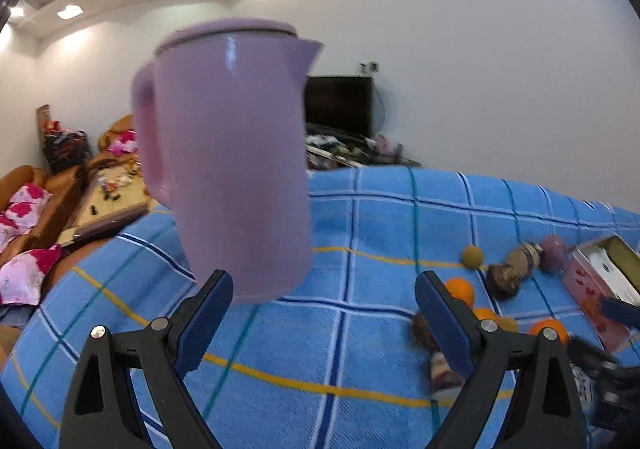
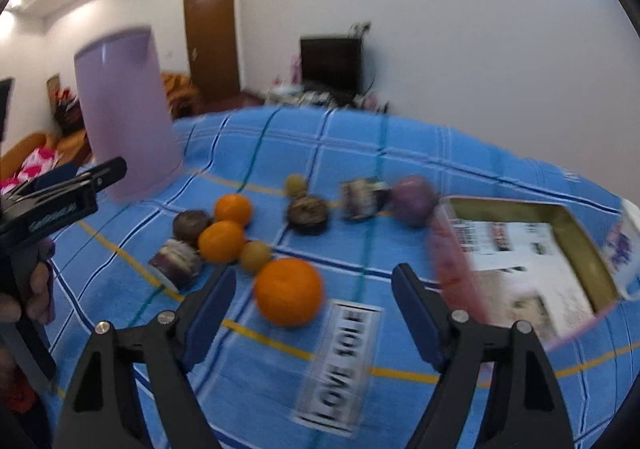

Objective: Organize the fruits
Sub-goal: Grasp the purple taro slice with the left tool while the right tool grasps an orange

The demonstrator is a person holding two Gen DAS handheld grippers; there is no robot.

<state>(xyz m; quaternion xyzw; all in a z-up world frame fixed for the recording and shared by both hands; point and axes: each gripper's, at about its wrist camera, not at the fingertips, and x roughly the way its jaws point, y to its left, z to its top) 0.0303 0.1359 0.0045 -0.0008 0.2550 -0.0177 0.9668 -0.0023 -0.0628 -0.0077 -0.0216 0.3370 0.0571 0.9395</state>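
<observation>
Right gripper (image 2: 312, 309) jaws wide, empty, bracketing nearest orange (image 2: 289, 291) for pickup just left of tin box (image 2: 576, 233); left gripper (image 1: 324, 313) open, empty, facing purple jug (image 1: 228, 153).

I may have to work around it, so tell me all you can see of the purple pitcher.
The purple pitcher looks like glossy lilac plastic, with a fitted lid, a pouring spout and a loop handle. It stands upright, lid on, on the blue checked cloth, left of the fruit. Its contents cannot be seen. The open left gripper is close to its base; whether they touch is unclear.
</observation>
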